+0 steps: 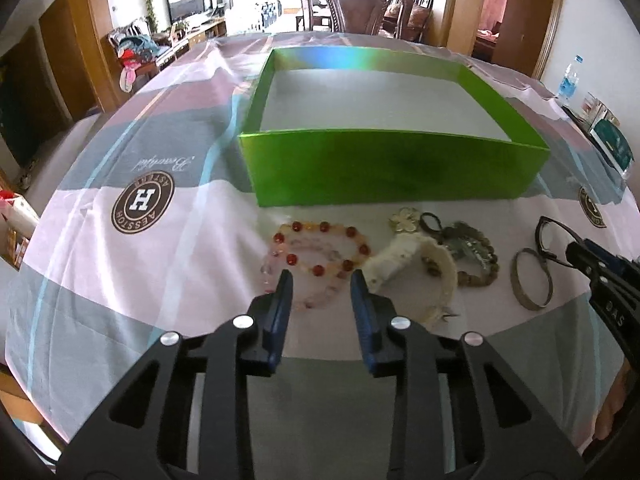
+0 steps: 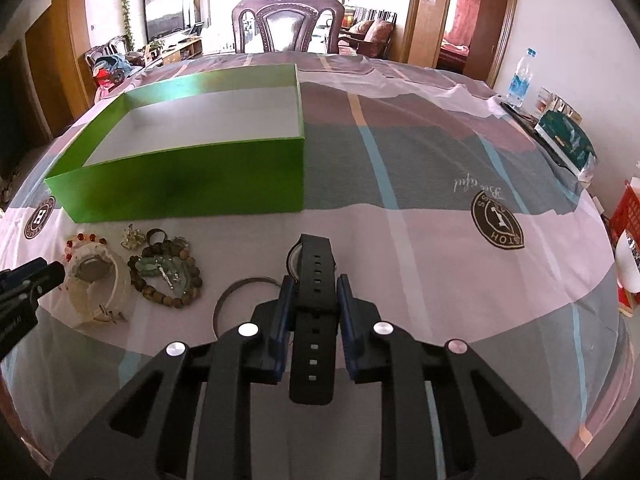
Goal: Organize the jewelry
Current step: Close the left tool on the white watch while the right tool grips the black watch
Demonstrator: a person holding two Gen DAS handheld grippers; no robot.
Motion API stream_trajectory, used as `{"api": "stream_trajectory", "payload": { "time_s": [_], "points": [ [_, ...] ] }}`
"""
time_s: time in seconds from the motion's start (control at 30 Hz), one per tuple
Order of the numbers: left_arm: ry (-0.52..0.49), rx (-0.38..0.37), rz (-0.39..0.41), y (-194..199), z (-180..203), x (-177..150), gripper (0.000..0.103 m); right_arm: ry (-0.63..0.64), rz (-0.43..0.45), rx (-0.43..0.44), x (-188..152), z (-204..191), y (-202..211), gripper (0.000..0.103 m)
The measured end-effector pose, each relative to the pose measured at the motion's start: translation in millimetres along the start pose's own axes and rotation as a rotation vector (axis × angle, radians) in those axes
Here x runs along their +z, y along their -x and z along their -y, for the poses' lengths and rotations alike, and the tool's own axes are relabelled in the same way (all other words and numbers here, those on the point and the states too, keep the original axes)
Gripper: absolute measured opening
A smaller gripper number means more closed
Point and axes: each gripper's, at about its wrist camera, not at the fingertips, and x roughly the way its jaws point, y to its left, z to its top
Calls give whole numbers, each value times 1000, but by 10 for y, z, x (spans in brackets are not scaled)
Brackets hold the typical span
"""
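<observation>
Black watch (image 2: 311, 276) strap pinched between right gripper (image 2: 313, 280) pads, above cloth right of green box (image 2: 180, 184). Left gripper (image 1: 321, 276) spread over bead bracelet (image 1: 320, 250). Lift clear, carry over rim, release inside.

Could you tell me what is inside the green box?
The green box shows only its bare white floor; the strip behind its near wall is hidden.

Cloth-covered table (image 1: 132, 264) — green box (image 1: 392, 168), bead bracelets (image 1: 320, 252), white watch (image 1: 412, 264), bangle (image 1: 534, 280).
</observation>
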Motion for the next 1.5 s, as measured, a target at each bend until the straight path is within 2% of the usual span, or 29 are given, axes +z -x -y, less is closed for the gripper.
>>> {"api": "stream_trajectory", "payload": {
  "time_s": [0.17,0.53,0.7,0.77,0.93,1.1,1.23,1.4,1.5],
  "points": [
    [-11,-16,-15,-41,2,27,30,-12,-7,11,-40,35,-24,22],
    [-48,8,-48,-228,99,81,31,-35,-28,-3,-28,146,-148,24],
    [-45,16,-40,-261,46,117,53,-39,-30,-20,-10,184,-200,26],
    [-49,8,-39,-273,54,118,53,-33,-28,-25,-6,165,-210,32],
    [-56,-13,-32,-225,56,130,51,-21,-17,-23,7,131,-195,39],
    [-89,-24,-20,-193,139,152,51,-9,-10,-22,36,103,-196,39],
    [-104,-63,-26,-133,186,150,51,-8,-12,-16,40,93,-207,39],
    [-132,-123,14,78,254,155,53,-10,-11,-13,44,114,-206,39],
    [-171,-127,-3,10,419,137,53,-10,-19,-16,46,119,-232,39]
  ]
}}
